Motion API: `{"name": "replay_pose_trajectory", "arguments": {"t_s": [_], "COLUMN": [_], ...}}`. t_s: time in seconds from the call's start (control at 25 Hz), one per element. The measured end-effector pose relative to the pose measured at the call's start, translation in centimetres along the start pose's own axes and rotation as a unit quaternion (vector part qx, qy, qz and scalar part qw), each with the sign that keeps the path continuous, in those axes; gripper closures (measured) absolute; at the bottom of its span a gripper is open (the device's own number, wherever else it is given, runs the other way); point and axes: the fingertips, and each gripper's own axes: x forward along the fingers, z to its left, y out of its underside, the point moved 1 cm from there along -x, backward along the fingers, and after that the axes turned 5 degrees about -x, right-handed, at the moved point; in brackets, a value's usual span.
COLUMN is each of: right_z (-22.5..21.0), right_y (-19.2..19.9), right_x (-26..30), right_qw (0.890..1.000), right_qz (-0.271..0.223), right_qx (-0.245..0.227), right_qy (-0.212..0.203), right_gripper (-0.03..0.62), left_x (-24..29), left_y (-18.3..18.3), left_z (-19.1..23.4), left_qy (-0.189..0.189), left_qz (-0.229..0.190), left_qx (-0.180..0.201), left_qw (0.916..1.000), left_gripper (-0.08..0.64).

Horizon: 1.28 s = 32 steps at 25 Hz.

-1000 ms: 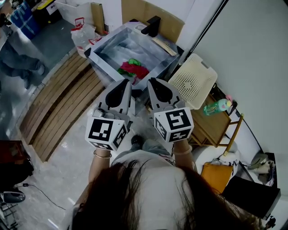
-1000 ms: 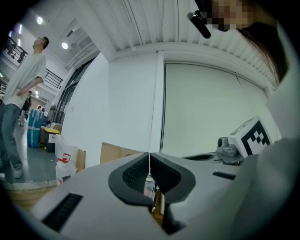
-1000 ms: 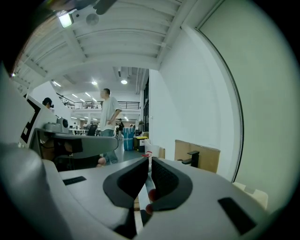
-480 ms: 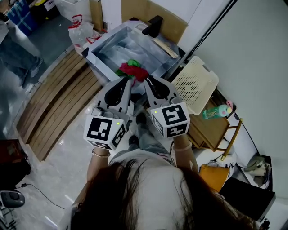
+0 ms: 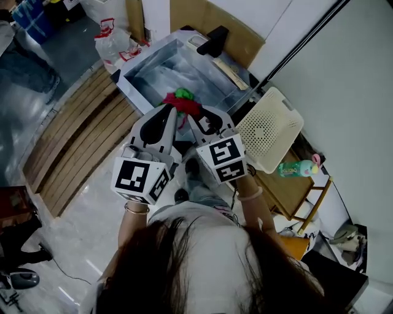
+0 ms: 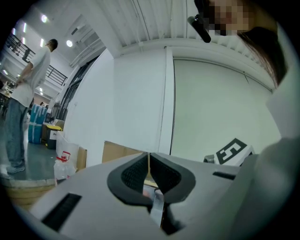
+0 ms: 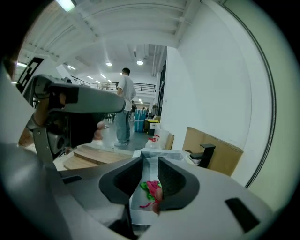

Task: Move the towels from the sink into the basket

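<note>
now left tongs (image 6: 149, 155) pressed together, right tongs (image 7: 150, 162) just parting, empty, near towels (image 5: 182, 101)

Workshop-type hall, test set-up.
Free-standing sink (image 5: 136, 92) against cardboard sheets (image 5: 184, 15), slatted wooden platform (image 5: 80, 141), blue bins (image 5: 29, 13), plastic bags (image 5: 110, 40) on glossy floor (image 5: 73, 227); high ceiling (image 7: 117, 28) with lights (image 7: 139, 62), railed gallery (image 7: 145, 86) beyond.
</note>
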Motion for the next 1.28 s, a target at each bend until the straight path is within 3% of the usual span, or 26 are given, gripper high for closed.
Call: {"name": "replay_pose_trajectory", "arguments": {"t_s": [0.28, 0.6, 1.28], "right_z": [-1.6, -2.3, -2.8], "right_y": [3.1, 7.0, 15.9], "right_x": [4.4, 9.2, 17.4], "right_qw": [0.997, 0.986, 0.946], "right_qz": [0.053, 0.111, 0.233], "right_qx": [-0.045, -0.087, -0.14], "right_qy": [-0.04, -0.089, -0.177], "right_gripper": [0.46, 0.43, 0.382], "left_x": [3.1, 5.5, 9.5], "left_y": [-0.3, 0.0, 0.8], "left_z": [1.6, 3.0, 6.3], "left_qy": [-0.014, -0.034, -0.058], "left_qz": [-0.006, 0.002, 0.012], "left_qx": [0.001, -0.003, -0.013], "left_qw": [0.9999, 0.9994, 0.9981], "left_gripper": [0.551, 0.55, 0.55]}}
